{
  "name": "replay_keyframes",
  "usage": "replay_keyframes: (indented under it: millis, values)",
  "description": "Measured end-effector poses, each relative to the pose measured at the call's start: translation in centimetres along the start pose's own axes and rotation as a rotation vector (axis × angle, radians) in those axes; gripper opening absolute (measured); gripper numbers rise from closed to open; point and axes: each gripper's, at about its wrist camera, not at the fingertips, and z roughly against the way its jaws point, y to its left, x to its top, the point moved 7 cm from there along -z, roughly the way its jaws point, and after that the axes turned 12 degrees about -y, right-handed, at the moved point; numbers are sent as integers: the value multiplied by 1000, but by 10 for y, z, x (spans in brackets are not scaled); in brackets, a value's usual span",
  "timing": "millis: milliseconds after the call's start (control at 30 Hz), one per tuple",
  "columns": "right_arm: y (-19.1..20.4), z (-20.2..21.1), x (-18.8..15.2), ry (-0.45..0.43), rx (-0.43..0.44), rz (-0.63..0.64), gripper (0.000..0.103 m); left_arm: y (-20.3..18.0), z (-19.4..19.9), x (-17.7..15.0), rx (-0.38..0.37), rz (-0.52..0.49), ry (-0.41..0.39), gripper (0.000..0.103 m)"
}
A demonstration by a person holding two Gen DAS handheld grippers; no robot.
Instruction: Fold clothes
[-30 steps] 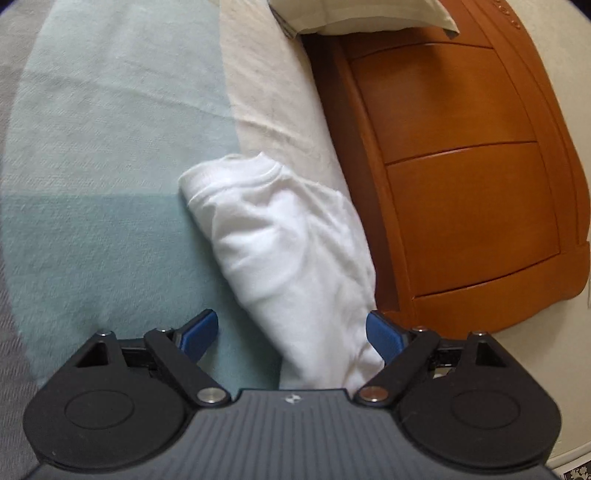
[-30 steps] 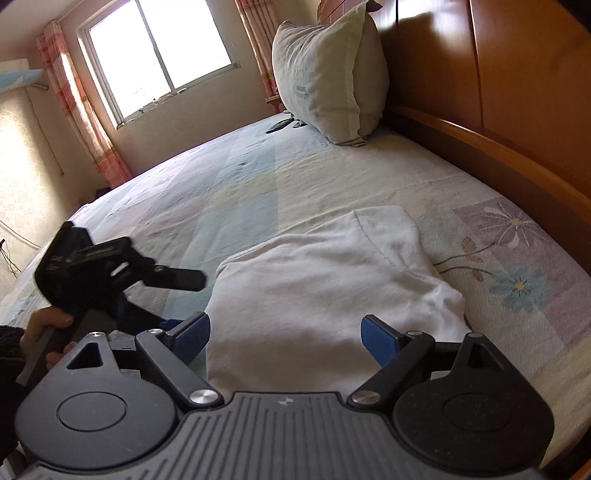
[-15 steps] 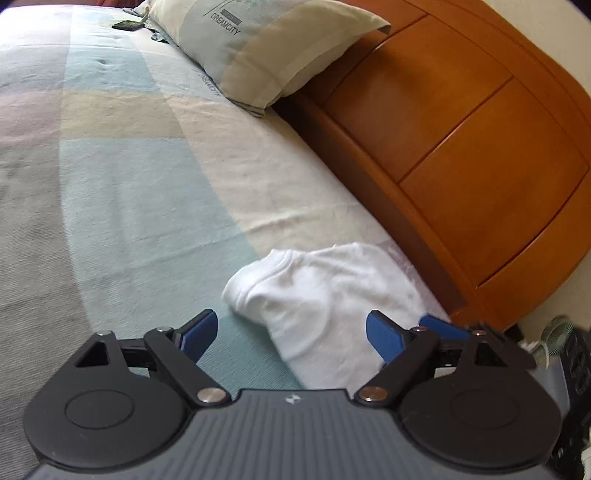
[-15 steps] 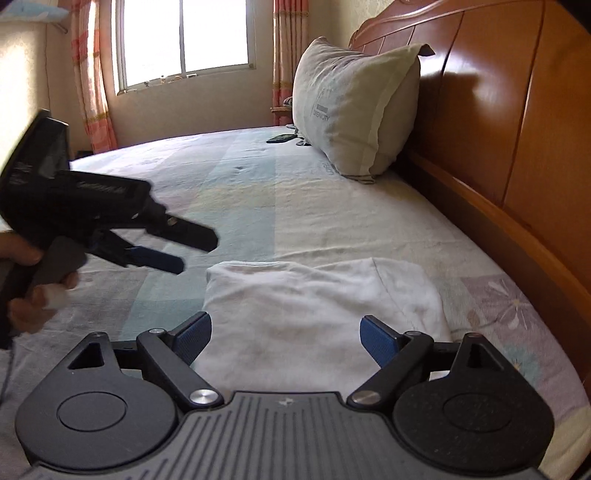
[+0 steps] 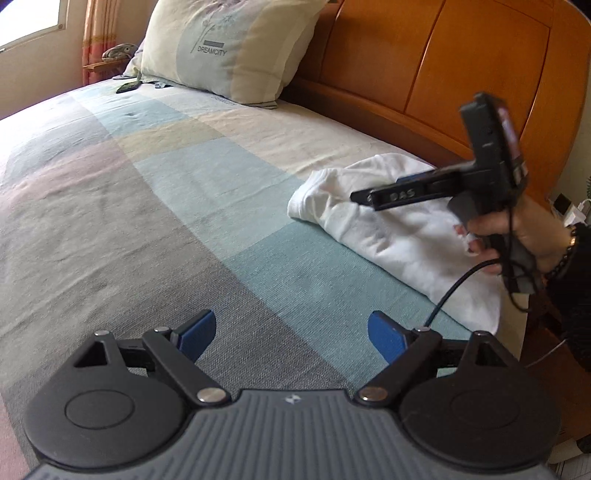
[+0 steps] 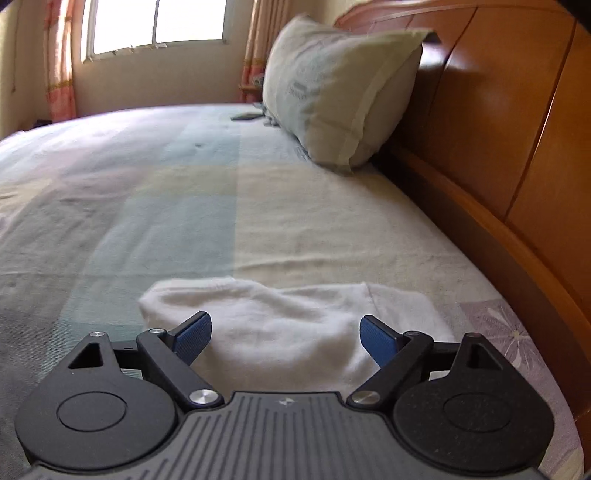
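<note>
A folded white garment (image 5: 399, 229) lies on the bed near the wooden headboard; in the right wrist view it (image 6: 288, 325) lies just ahead of the fingers. My left gripper (image 5: 291, 338) is open and empty, pulled back over the checked bedsheet, left of the garment. My right gripper (image 6: 284, 338) is open and empty, held low over the garment's near edge. In the left wrist view the right gripper (image 5: 364, 197) is seen from the side, hovering above the garment in a hand.
The bed's checked sheet (image 5: 155, 206) spreads to the left. A pillow (image 5: 221, 48) leans on the wooden headboard (image 5: 461, 74). A dark phone-like object (image 5: 127, 87) lies beside the pillow. A window (image 6: 155, 22) is at the far wall.
Both grippers have lifted and drawn back from the garment. The left one swung away to the left, so the right gripper now shows in its view. Both jaws stayed open.
</note>
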Motion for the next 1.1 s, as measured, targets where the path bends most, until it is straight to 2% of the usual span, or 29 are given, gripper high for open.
replay_keyframes:
  millis: [67,133,233,300,367,433,500,633,733,767,933,1033,1100]
  values:
    - [2,-14,-13,28,12,-54,92,1,10,-2,-9,21,-11,90]
    - [4,-10,-13,17,7,-40,91,2,18,-3,-13,23,-25,91]
    - [-6,13,-9,33,58,-105,91,6,24,-5,9,16,-32,94]
    - [-15,39,-10,-20,58,-133,91,9,26,-8,31,21,-34,94]
    - [-21,54,-20,-33,54,-115,95,9,26,-13,40,30,-27,94]
    - [-26,51,-41,38,22,-66,94,9,27,-16,57,21,-20,94]
    - [-28,61,-48,28,26,-41,94,7,34,-19,81,-5,-25,94]
    - [-33,89,-43,-58,37,-43,96,7,46,-23,111,-37,-40,96]
    - [-55,78,-70,87,-22,-74,96,7,50,-26,114,-21,-38,96]
    - [-60,81,-72,90,-20,-115,96,7,53,-26,117,-23,-47,97]
    - [-55,97,-32,-76,56,-165,97,9,56,-25,158,-39,-80,98]
    - [-49,74,-15,-83,78,-146,97,11,55,-28,166,-43,-74,98]
    - [-50,50,-14,-61,69,-142,97,15,56,-32,176,-47,-68,98]
